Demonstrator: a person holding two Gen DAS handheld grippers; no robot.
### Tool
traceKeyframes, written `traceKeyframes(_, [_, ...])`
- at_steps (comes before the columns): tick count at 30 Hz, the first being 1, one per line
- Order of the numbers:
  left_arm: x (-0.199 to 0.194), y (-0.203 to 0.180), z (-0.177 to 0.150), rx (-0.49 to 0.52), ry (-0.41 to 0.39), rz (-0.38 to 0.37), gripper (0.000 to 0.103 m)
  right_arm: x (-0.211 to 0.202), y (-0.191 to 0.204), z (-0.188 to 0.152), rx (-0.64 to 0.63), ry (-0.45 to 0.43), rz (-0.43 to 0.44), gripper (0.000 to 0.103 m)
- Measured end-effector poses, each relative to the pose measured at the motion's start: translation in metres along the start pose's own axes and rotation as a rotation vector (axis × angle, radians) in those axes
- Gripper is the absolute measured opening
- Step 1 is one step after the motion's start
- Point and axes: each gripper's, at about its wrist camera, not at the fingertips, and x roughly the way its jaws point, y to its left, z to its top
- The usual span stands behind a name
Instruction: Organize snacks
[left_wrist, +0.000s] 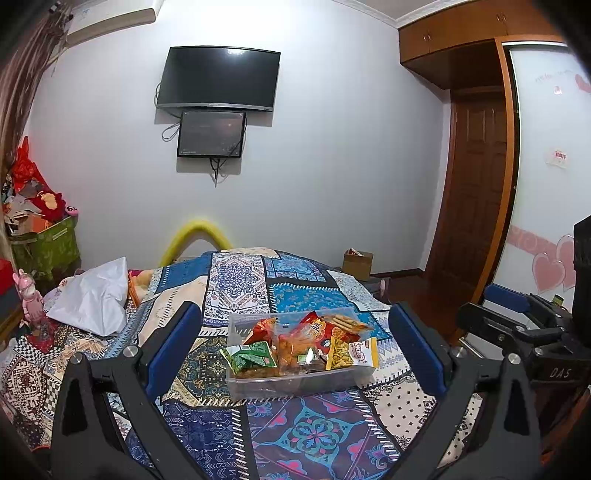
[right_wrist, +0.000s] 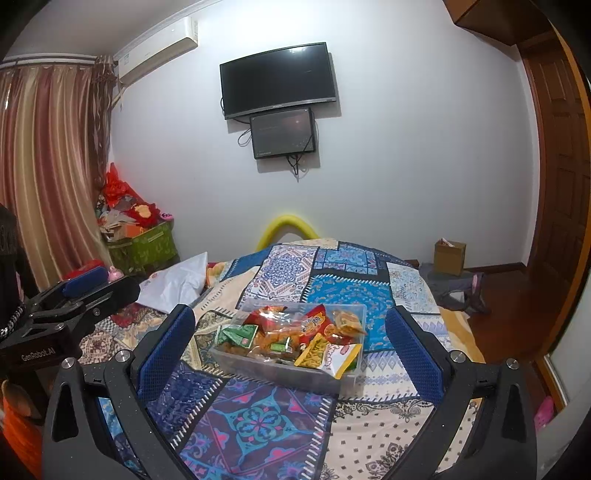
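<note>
A clear plastic box (left_wrist: 295, 384) (right_wrist: 280, 373) stands on the patchwork bedspread (left_wrist: 306, 435) (right_wrist: 258, 424), filled with several snack packets. Among them are green packets (left_wrist: 251, 356) (right_wrist: 238, 334), a red bag (left_wrist: 319, 326) (right_wrist: 314, 325) and a yellow-and-white bag (left_wrist: 351, 354) (right_wrist: 325, 356). My left gripper (left_wrist: 295, 343) hangs open above the bed, short of the box, with nothing between its blue pads. My right gripper (right_wrist: 291, 339) is open too and holds nothing. Each gripper shows at the edge of the other's view.
A white plastic bag (left_wrist: 92, 299) (right_wrist: 173, 284) lies on the bed's left side. A green bin of clutter (left_wrist: 44, 243) (right_wrist: 144, 243) stands by the curtain. A cardboard box (left_wrist: 356, 264) (right_wrist: 448, 256) sits on the floor near the wooden door (left_wrist: 476, 192).
</note>
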Motion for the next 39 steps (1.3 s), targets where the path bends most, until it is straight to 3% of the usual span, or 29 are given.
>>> traceKeyframes(39, [-0.0008, -0.0043, -0.0032, 0.005, -0.001, -0.013, 0.102, -0.001, -0.0046, 0.0023, 0.001, 0.0, -0.011, 0.103])
